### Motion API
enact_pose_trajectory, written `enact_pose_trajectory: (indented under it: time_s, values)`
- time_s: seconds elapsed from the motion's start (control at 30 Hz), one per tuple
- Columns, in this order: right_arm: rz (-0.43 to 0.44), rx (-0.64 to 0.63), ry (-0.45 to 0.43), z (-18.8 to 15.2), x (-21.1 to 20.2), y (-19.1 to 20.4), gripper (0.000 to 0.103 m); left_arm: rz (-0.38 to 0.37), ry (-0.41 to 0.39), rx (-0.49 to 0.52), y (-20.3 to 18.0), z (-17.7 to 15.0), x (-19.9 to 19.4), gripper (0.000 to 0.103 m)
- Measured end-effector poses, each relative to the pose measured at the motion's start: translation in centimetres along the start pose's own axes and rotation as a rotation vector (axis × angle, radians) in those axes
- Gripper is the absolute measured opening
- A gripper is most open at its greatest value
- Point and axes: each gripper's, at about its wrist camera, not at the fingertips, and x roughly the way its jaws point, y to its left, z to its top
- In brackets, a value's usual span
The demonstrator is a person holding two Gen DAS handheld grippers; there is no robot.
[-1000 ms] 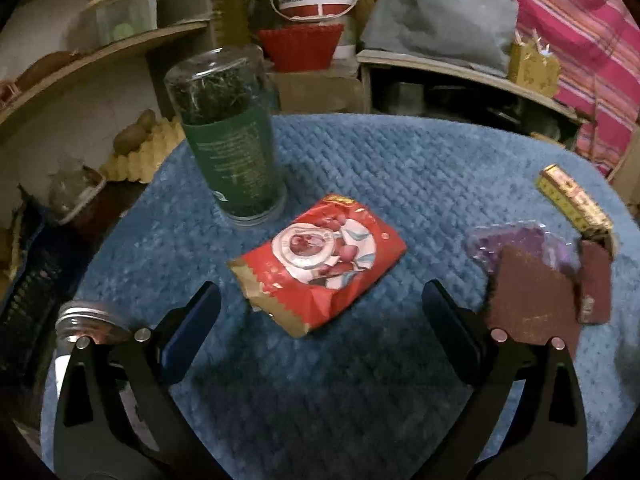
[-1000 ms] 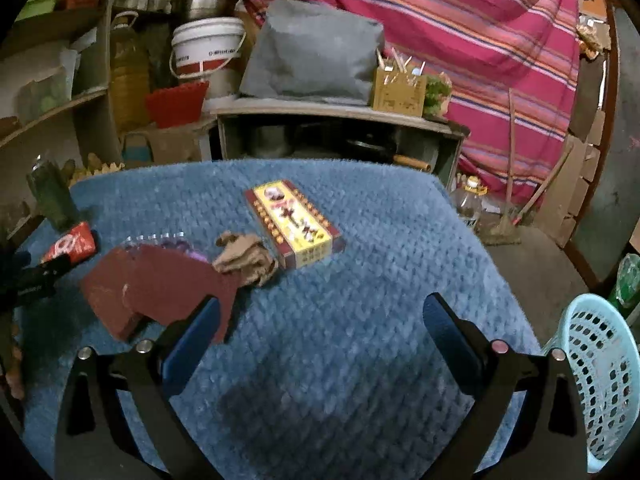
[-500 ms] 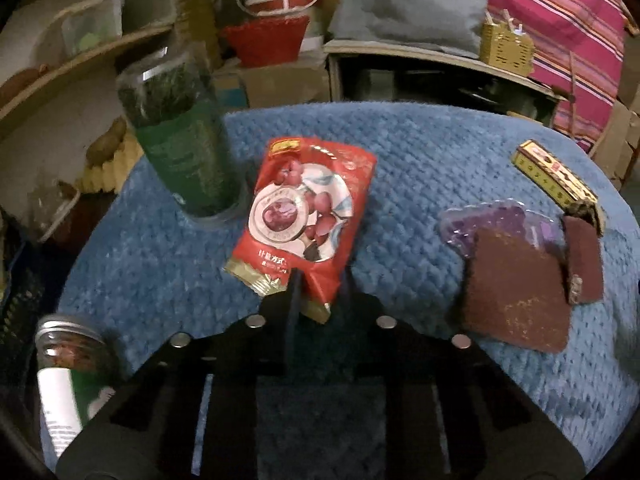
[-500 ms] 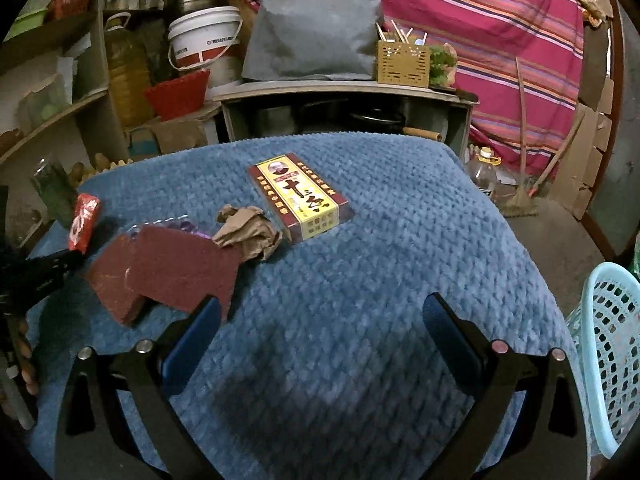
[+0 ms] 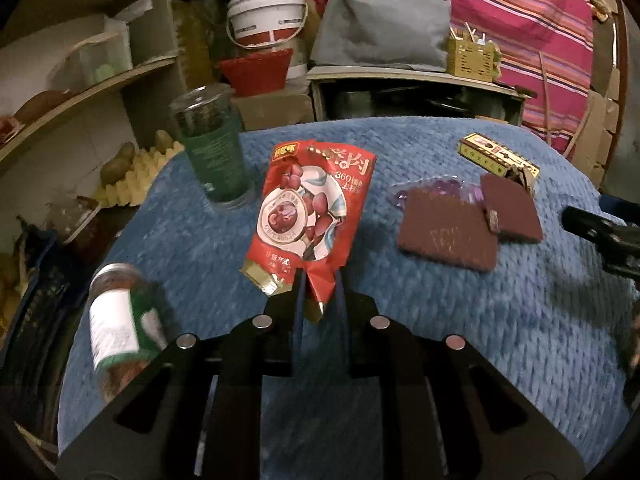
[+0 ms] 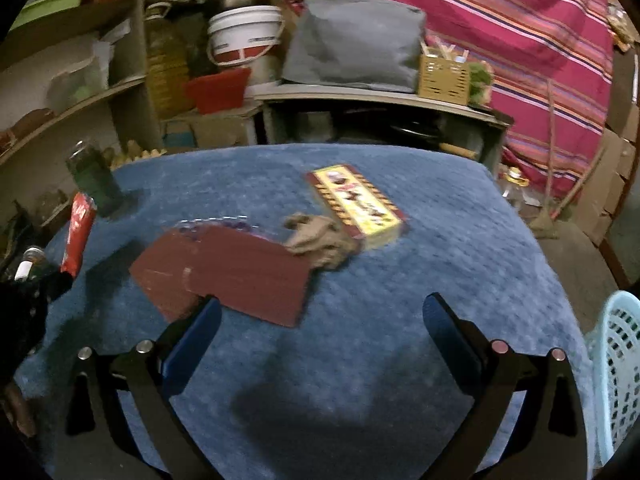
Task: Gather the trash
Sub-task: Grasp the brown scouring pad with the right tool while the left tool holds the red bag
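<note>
We hold the snack packet (image 5: 310, 216) pinched in our left gripper (image 5: 320, 300); next, probably, carrying it to the basket (image 6: 616, 372); right gripper (image 6: 320, 344) spread.

Box (image 6: 354, 206) behind crumpled paper (image 6: 320, 240)

A glossy red foil-look snack pouch (image 5: 310, 216), creased at its lower corner, caught the light above a blue quilted cloth (image 5: 460, 320) with a soft, nubbly weave. Two dull maroon sheets (image 5: 448, 228) looked rough and matt, like sandpaper or scouring pad, though blur left that unsure. A crumpled brown paper wad (image 6: 320, 240) lay matt beside a printed cardboard box (image 6: 356, 204) with a slight sheen. The green tumbler (image 5: 212, 156) appeared to be clear smooth plastic; the jar (image 5: 120, 320) wore a metal lid and paper label. A pale blue plastic basket (image 6: 616, 384) showed perforated walls.
</note>
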Motion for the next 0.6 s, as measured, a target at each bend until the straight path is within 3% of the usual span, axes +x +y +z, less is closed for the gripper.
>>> enact_pose_trajectory:
  time_s: [0.3,0.43,0.6]
  values:
    - [0.076,-0.015,0.050,1.4,2.5,3.8,0.099,0.000,0.001,-0.089,2.5,-1.0,-0.4,0.013]
    - [0.063,0.015,0.098,1.7,4.3,3.5,0.099,-0.008,0.006,-0.104,2.9,-0.9,0.0,0.013]
    - [0.125,0.106,0.155,1.4,5.7,2.1,0.099,-0.007,0.007,-0.093,2.7,-0.6,0.2,0.013]
